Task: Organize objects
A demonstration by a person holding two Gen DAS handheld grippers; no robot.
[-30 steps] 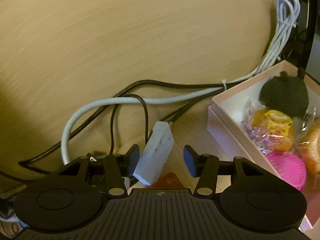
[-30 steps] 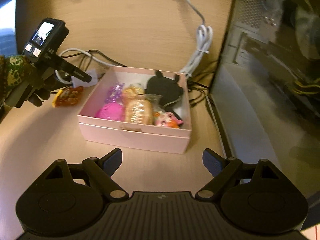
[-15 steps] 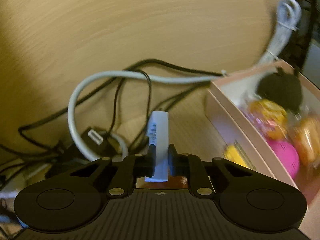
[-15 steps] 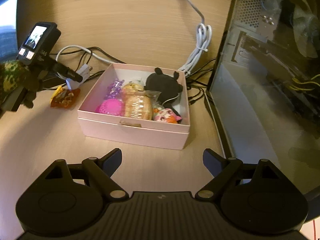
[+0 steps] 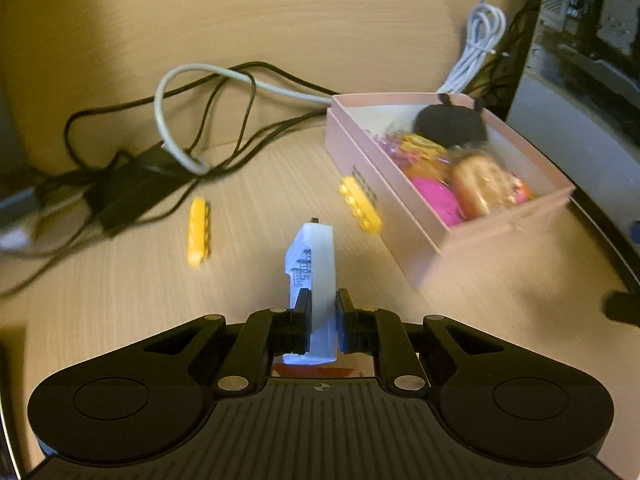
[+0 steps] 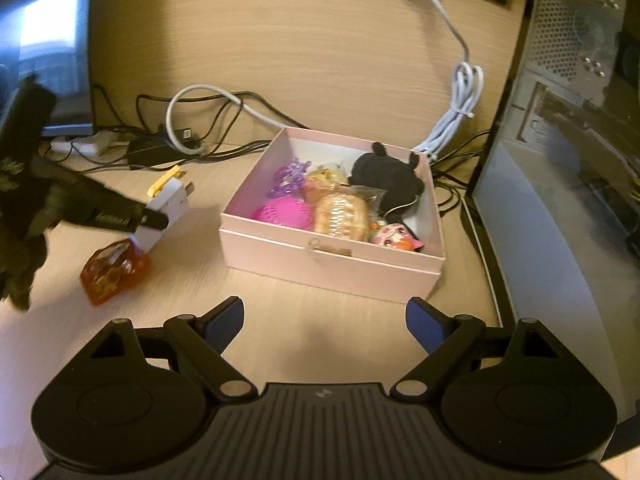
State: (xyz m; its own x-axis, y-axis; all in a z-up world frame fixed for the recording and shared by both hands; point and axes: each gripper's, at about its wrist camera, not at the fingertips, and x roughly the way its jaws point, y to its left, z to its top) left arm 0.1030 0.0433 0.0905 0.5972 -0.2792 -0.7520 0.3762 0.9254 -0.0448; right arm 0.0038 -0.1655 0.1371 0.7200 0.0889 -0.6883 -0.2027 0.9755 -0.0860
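My left gripper (image 5: 322,312) is shut on a white plug adapter (image 5: 312,276) and holds it above the desk, left of the pink box (image 5: 400,224). From the right wrist view the adapter (image 6: 166,210) hangs in the left gripper's fingers (image 6: 154,220) above an orange packet (image 6: 114,272). The pink box (image 6: 332,264) holds a black plush (image 6: 386,178), a pink ball (image 6: 286,214), a wrapped pastry (image 6: 342,216) and small toys. My right gripper (image 6: 324,320) is open and empty in front of the box.
Two yellow bricks (image 5: 199,232) (image 5: 360,204) lie on the desk left of the box. Black and grey cables (image 5: 188,120) and a black power brick (image 5: 132,192) lie behind. A computer case (image 6: 568,120) stands to the right of the box.
My left gripper closed on the white adapter and lifted it off the desk, pulling back from the cables. The right gripper stayed open and nearly still.
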